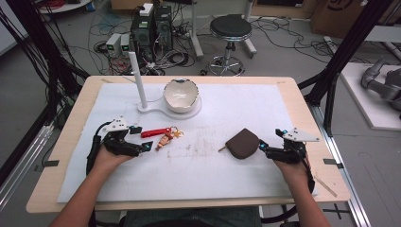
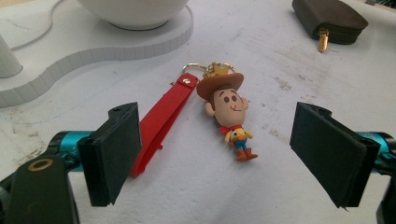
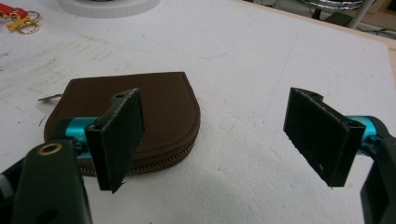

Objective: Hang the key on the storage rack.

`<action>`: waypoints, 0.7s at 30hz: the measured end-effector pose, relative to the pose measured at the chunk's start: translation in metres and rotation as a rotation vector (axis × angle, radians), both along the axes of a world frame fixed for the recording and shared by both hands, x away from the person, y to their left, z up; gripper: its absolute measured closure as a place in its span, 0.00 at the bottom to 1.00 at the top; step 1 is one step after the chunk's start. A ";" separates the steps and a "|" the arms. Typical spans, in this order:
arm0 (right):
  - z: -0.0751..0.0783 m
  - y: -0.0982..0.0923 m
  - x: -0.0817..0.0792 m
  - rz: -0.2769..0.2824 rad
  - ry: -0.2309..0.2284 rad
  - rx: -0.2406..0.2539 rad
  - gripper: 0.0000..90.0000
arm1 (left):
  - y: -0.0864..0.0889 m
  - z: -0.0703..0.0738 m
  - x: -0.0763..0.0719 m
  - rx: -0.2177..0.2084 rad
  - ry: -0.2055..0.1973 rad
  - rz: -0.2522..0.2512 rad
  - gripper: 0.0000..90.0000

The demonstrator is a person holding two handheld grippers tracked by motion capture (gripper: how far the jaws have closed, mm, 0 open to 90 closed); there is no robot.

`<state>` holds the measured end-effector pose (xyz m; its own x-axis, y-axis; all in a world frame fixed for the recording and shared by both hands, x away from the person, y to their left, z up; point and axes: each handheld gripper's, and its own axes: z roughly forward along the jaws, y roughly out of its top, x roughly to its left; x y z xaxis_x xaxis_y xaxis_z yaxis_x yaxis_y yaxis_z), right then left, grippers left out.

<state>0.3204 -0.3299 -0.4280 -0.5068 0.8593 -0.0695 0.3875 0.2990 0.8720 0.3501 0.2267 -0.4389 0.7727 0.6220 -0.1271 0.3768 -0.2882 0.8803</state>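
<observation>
A cowboy-figure keychain [image 1: 166,139] [image 2: 229,112] with a red strap [image 1: 155,133] [image 2: 161,123] lies on the white mat, left of centre. My left gripper [image 1: 142,138] [image 2: 219,156] is open just left of it; in the left gripper view the figure and strap lie between the two wide-apart jaws. A brown zipped pouch [image 1: 243,143] [image 3: 159,112] lies right of centre. My right gripper [image 1: 270,142] [image 3: 212,140] stands open just right of the pouch, with one jaw over the pouch's edge and nothing held.
A white bowl [image 1: 180,94] sits on a white base [image 1: 158,111] with an upright white post [image 1: 137,78] at the back of the mat. The mat [image 1: 198,170] covers a wooden table [image 1: 61,142]. A stool [image 1: 230,29] and cables are on the floor beyond.
</observation>
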 end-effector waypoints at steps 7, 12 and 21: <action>-0.001 0.000 0.002 0.003 0.007 -0.004 0.23 | 0.001 -0.002 0.002 -0.015 0.008 0.009 0.18; 0.000 0.002 0.002 0.008 0.002 -0.009 0.23 | 0.001 -0.001 -0.001 -0.010 0.004 0.001 0.18; 0.002 0.007 0.002 0.012 -0.008 -0.021 0.23 | 0.000 -0.001 -0.001 -0.012 0.002 -0.008 0.18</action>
